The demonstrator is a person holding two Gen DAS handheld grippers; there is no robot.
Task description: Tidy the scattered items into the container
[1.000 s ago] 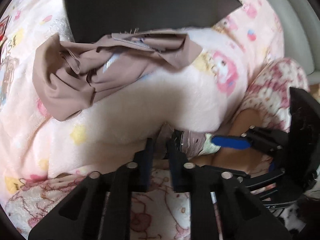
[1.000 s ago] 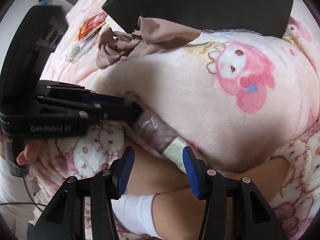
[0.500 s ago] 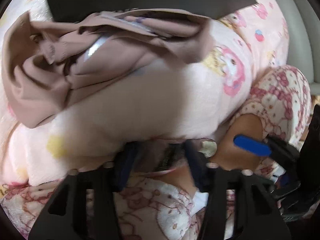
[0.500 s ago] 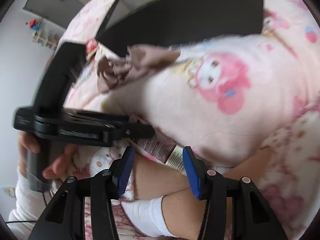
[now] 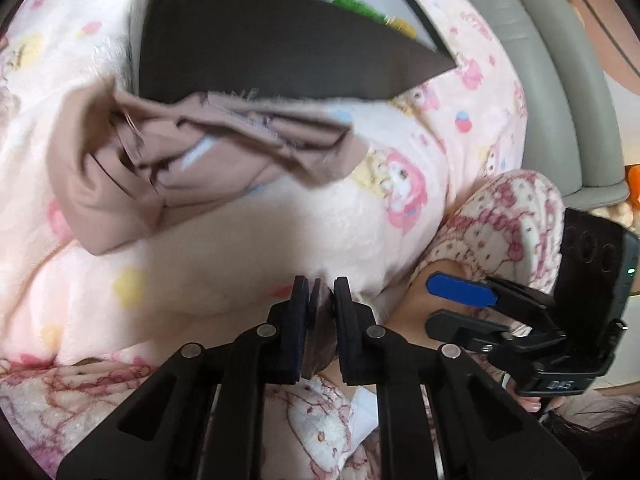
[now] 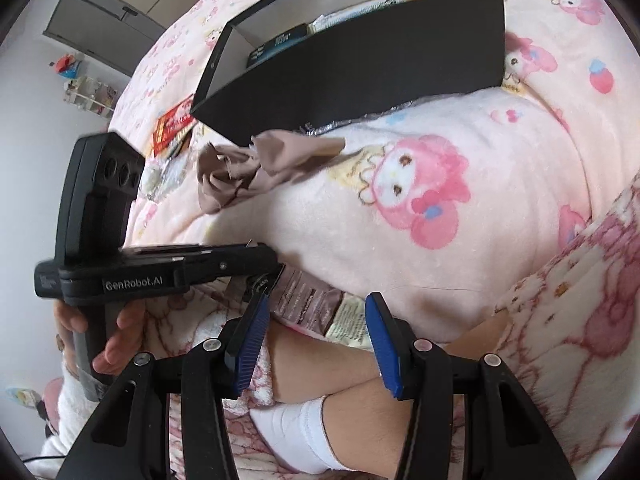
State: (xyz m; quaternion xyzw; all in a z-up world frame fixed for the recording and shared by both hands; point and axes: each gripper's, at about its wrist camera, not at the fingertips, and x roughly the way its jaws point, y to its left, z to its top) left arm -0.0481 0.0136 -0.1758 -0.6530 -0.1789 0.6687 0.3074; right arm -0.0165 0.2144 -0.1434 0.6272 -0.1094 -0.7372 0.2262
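Observation:
A brown snack packet [image 6: 308,304] with a pale end lies at the fold of the pink blanket, against a person's bare leg. My left gripper [image 5: 320,284] has its jaws closing, and the pads press on the packet's [image 5: 318,320] edge. It reaches in from the left in the right wrist view [image 6: 276,276]. My right gripper [image 6: 317,299] hangs open just above the packet's other end, touching nothing. The black box [image 5: 280,48] stands at the back with several items inside. A crumpled brown cloth [image 5: 160,168] lies in front of it.
A red packet [image 6: 174,124] and a clear wrapper [image 6: 164,176] lie on the blanket left of the box [image 6: 360,68]. The person's leg and white sock [image 6: 296,428] sit under my right gripper. A grey padded edge [image 5: 560,100] borders the bed at the right.
My left gripper opened wide, then closed again on the brown packet. My right gripper rose a little, still open, so more of the box shows.

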